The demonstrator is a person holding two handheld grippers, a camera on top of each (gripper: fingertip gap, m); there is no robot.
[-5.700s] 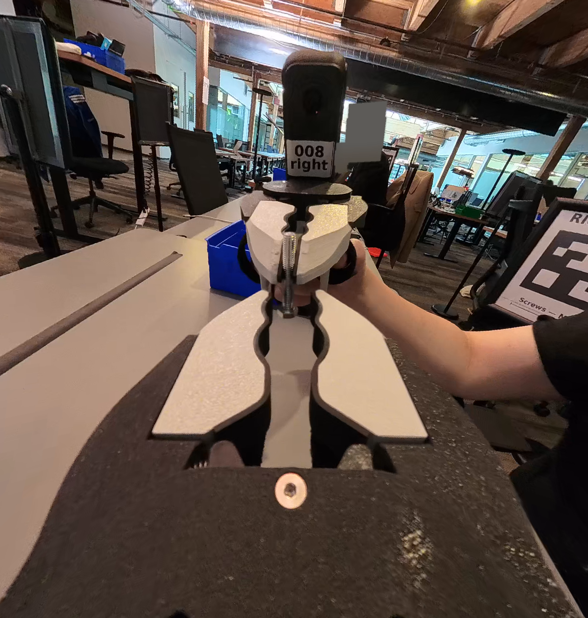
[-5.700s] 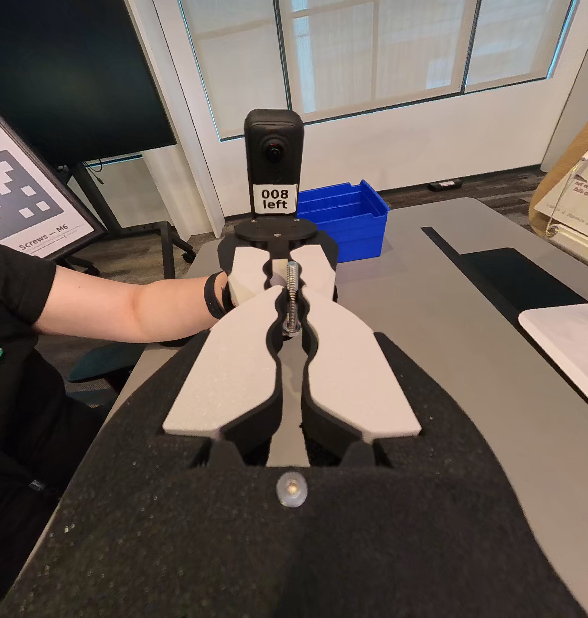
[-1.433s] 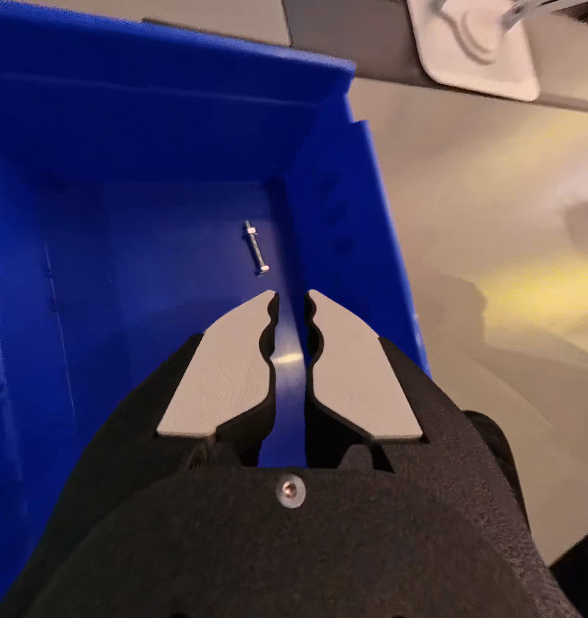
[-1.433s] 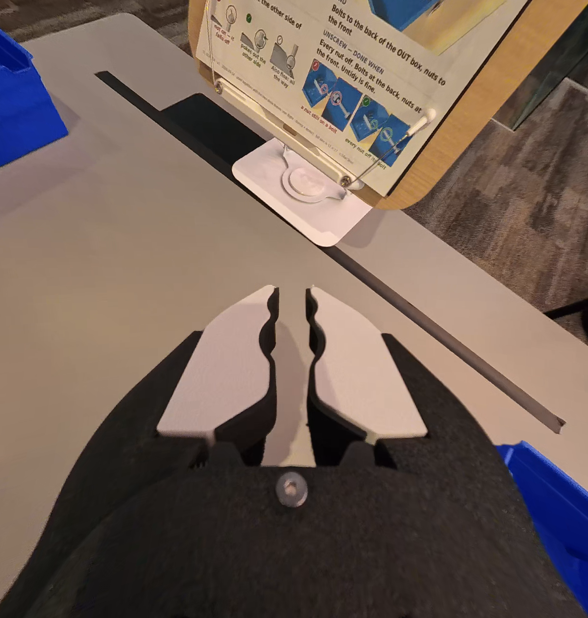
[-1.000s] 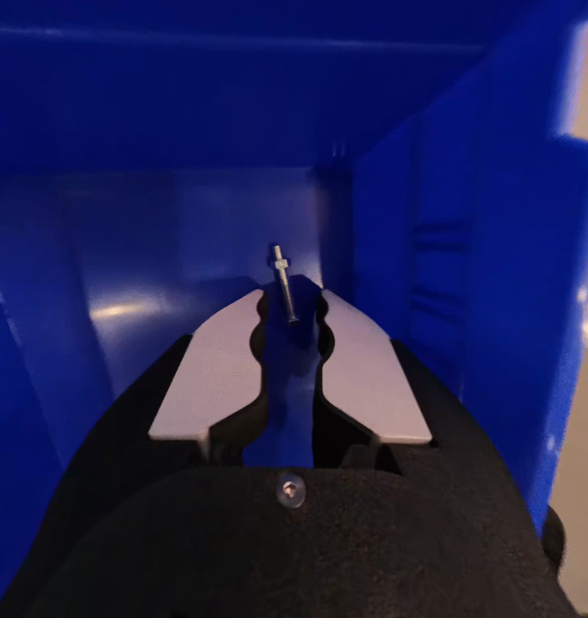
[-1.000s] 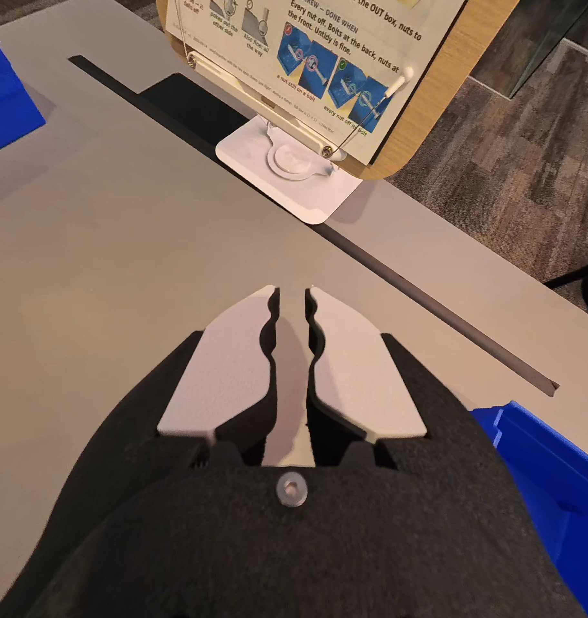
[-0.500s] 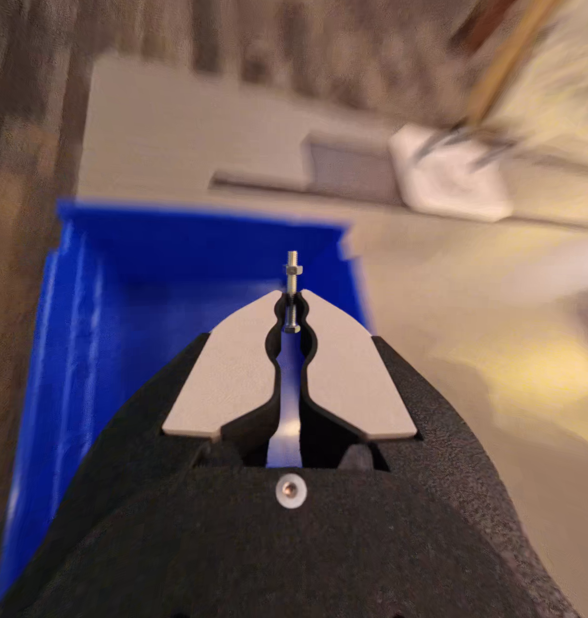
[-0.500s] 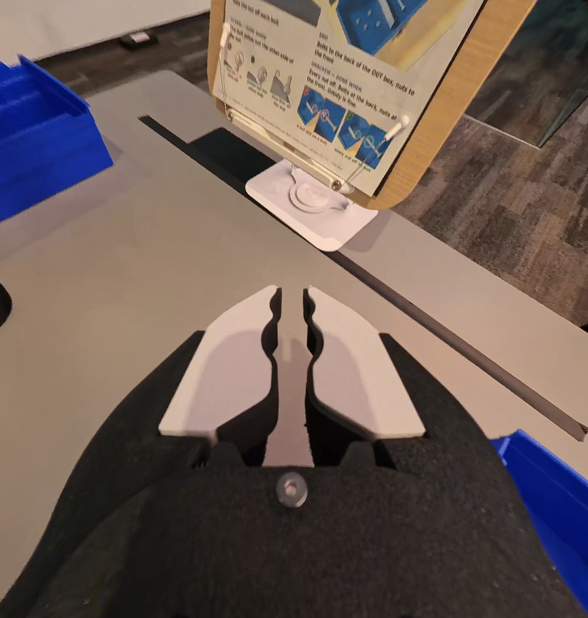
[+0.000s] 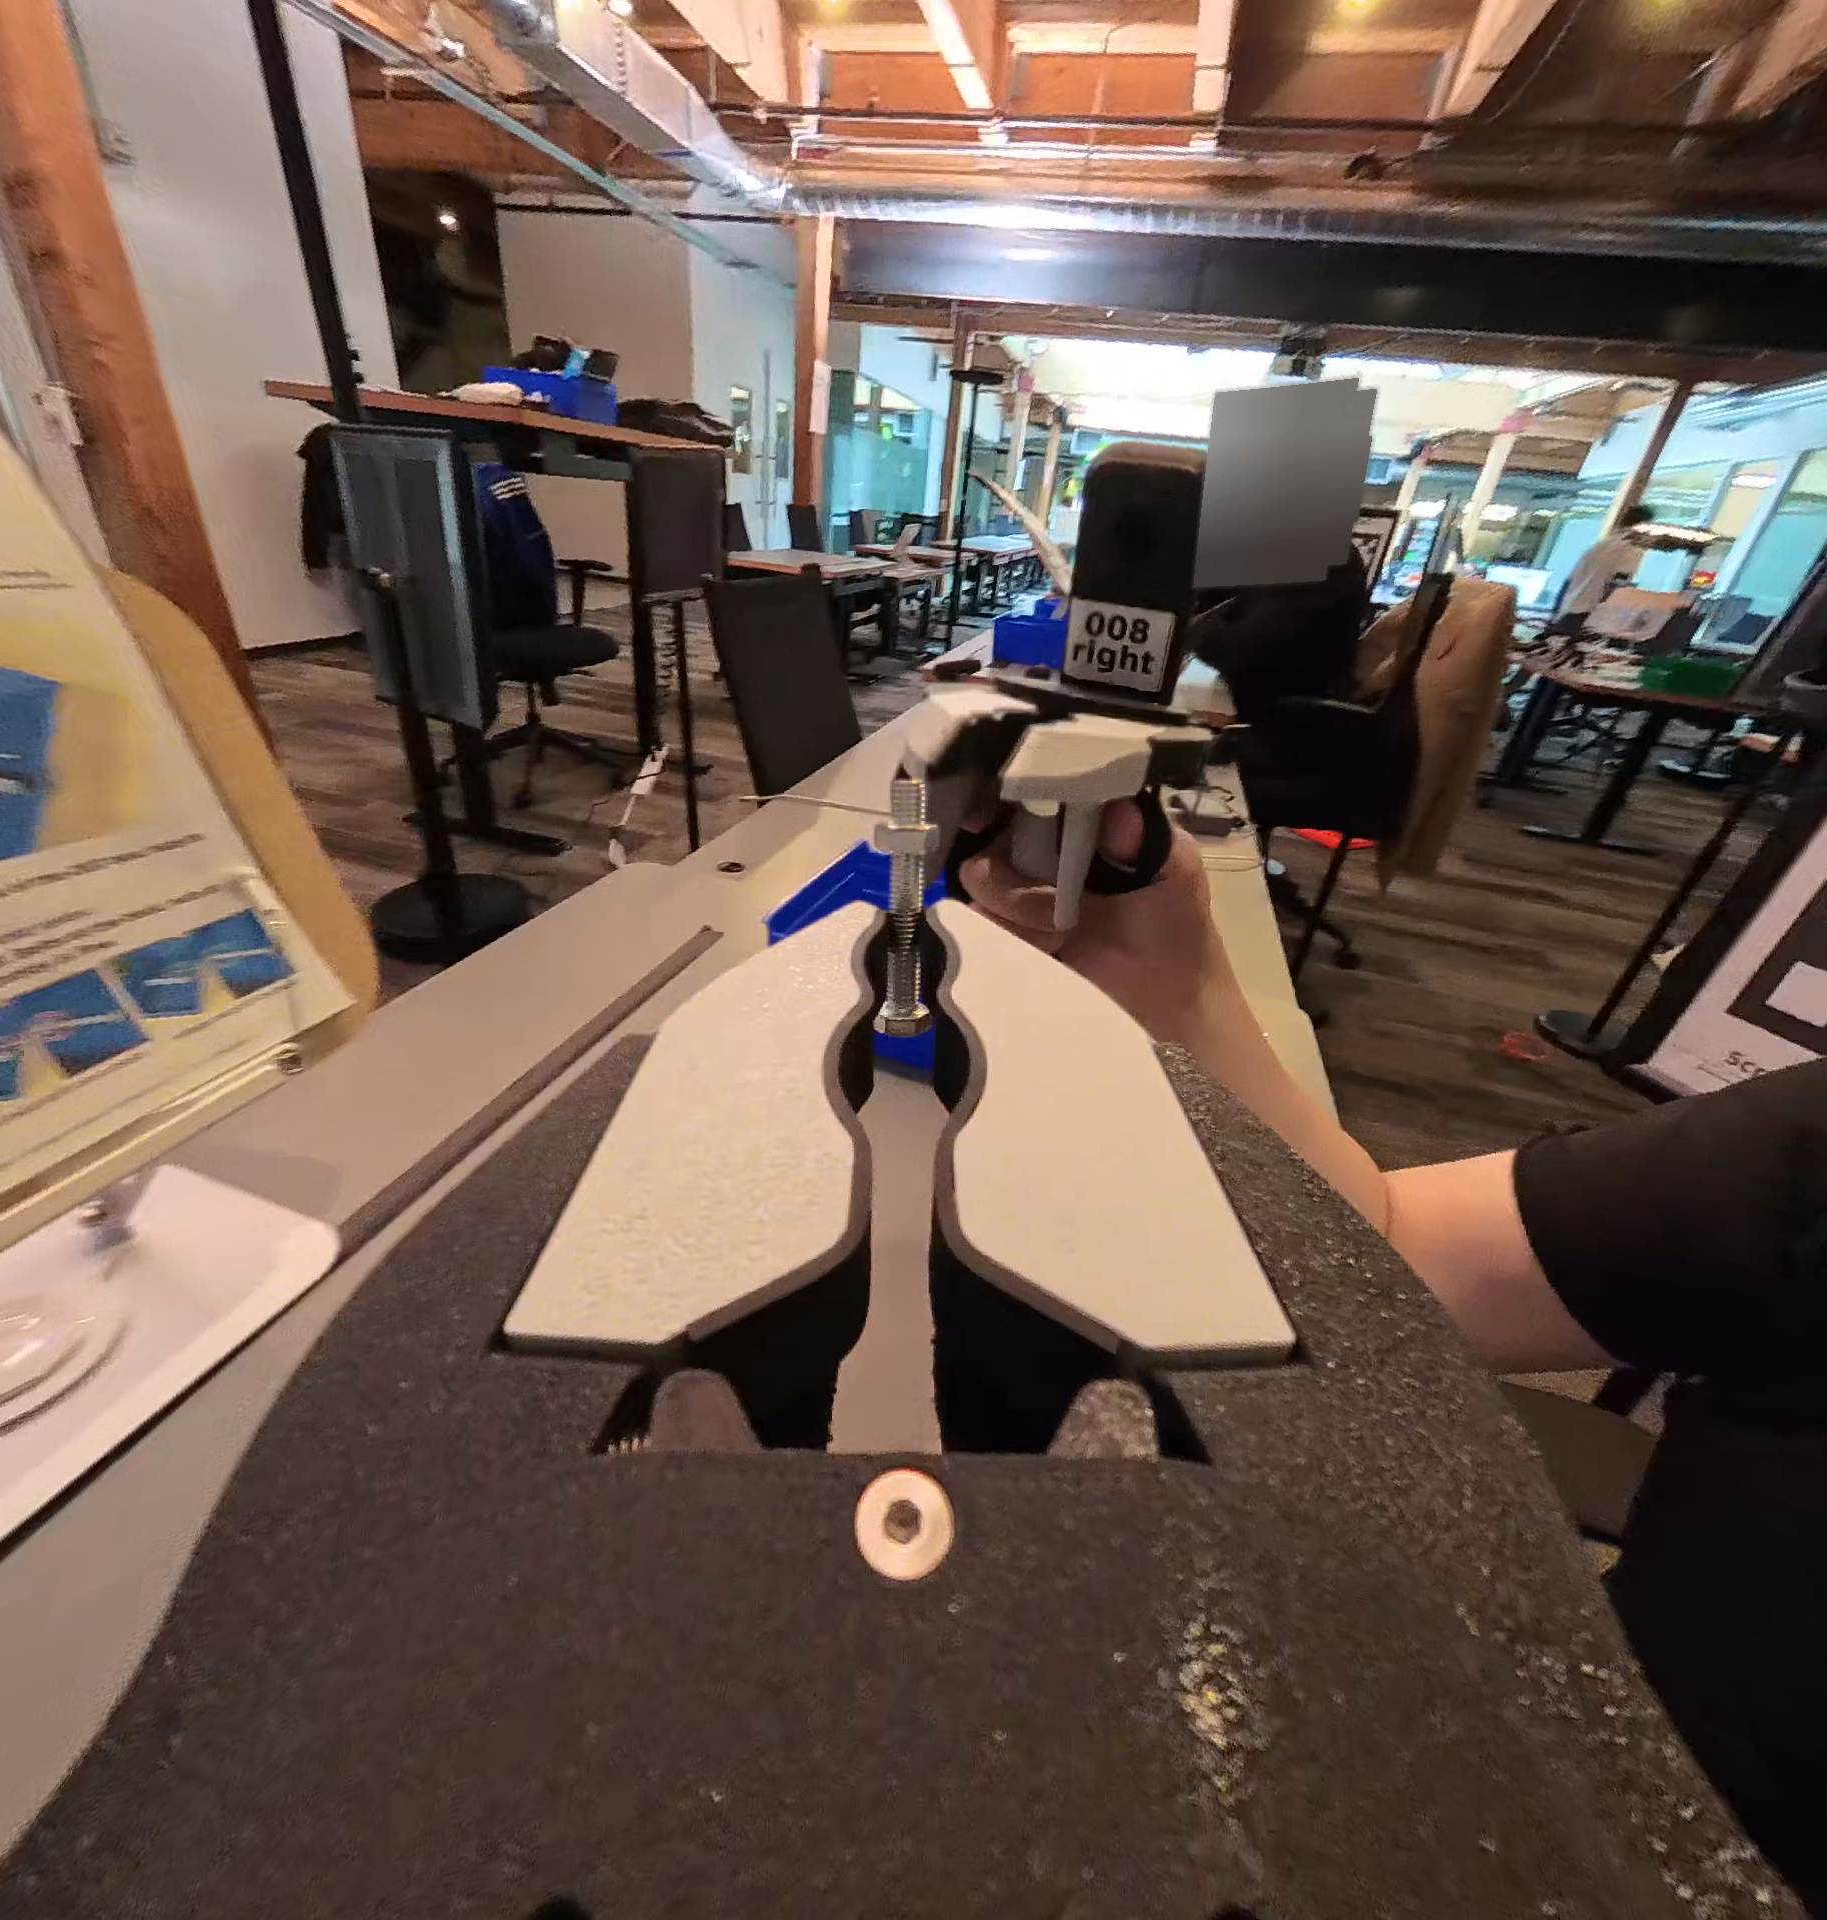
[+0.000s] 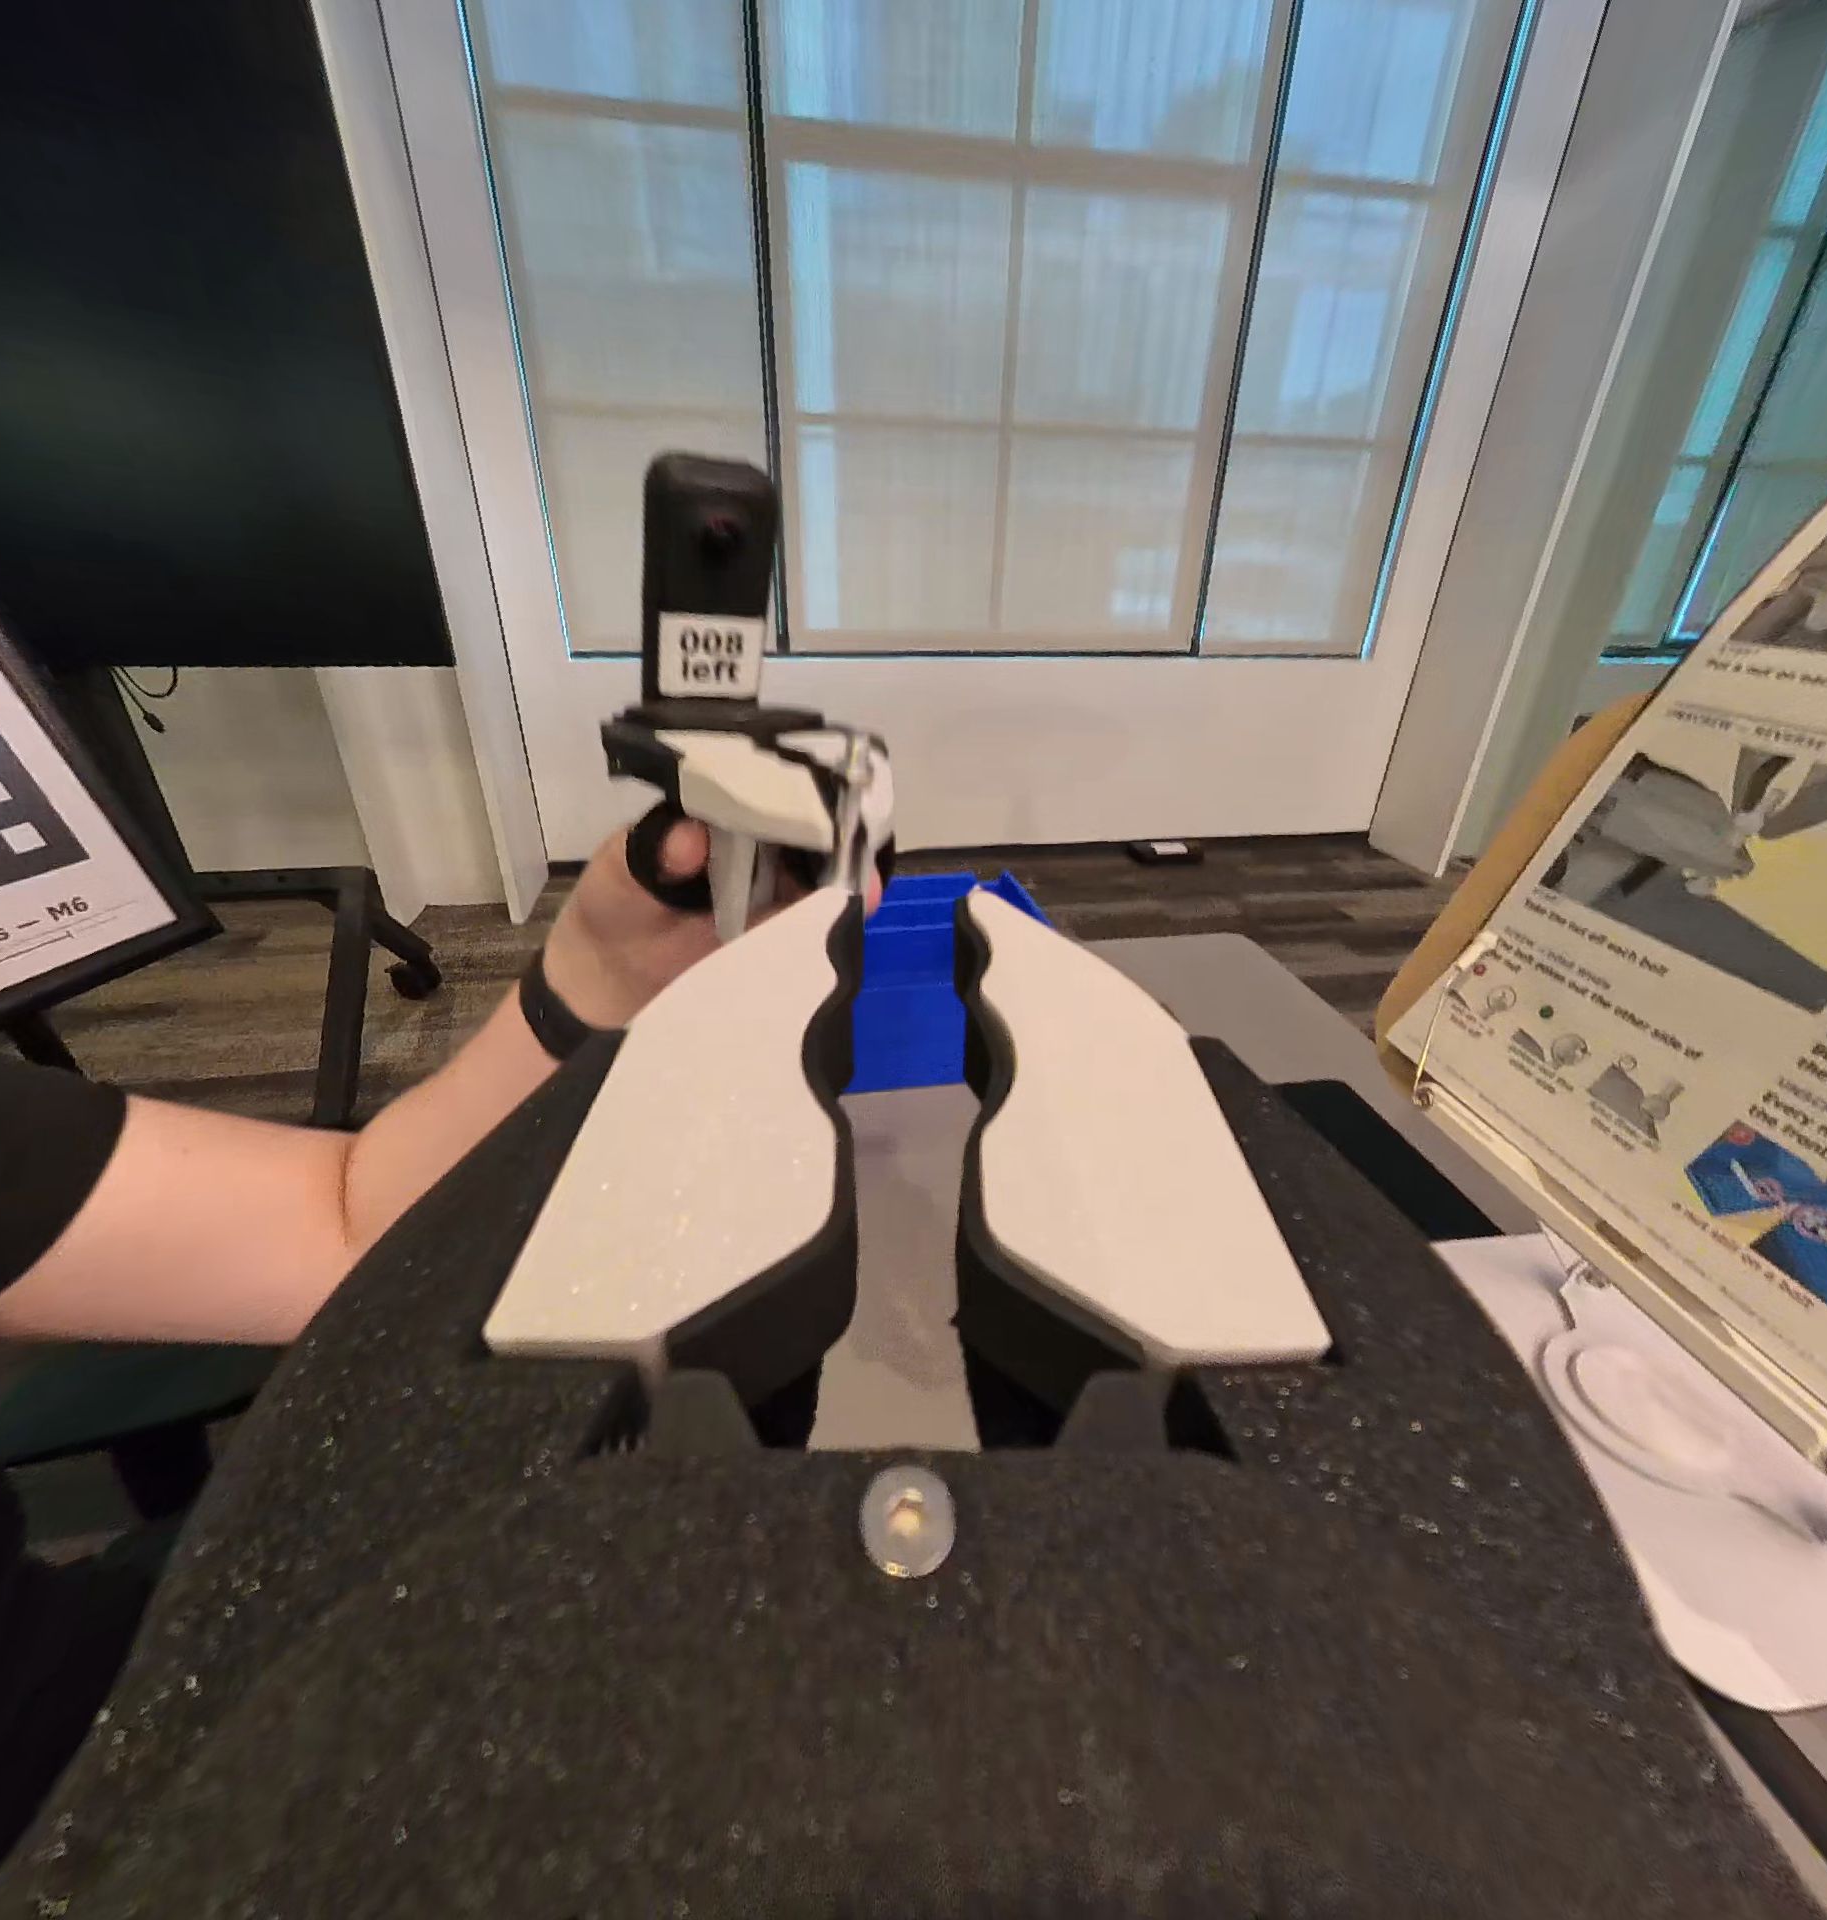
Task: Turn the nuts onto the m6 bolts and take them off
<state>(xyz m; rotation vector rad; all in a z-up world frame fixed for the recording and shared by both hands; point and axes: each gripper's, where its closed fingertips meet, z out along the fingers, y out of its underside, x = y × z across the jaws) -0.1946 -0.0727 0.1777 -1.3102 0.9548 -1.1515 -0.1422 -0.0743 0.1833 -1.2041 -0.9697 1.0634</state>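
Observation:
My left gripper (image 9: 904, 925) is shut on the lower shank of a silver M6 bolt (image 9: 902, 971), which stands upright between its fingertips. A nut (image 9: 906, 834) sits on the thread near the bolt's top. My right gripper (image 10: 909, 920) is open and empty, its jaws a narrow gap apart. In the left wrist view it (image 9: 924, 764) is held by a hand just behind and right of the bolt's top, not touching it. In the right wrist view the left gripper (image 10: 855, 800) with the bolt (image 10: 849, 831) is up and left of my right fingertips.
A blue bin (image 9: 821, 909) stands on the grey table (image 9: 535, 997) behind the bolt and also shows in the right wrist view (image 10: 914, 997). An instruction board on a white base (image 10: 1657, 1049) stands beside the grippers. A framed marker sign (image 9: 1782, 956) stands off the table. The tips of one gripper are about 6 centimetres away from the tips of the other.
The left gripper closed on the bolt with its nut in the blue bin and lifted it out. Both grippers swung up to face each other above the table.

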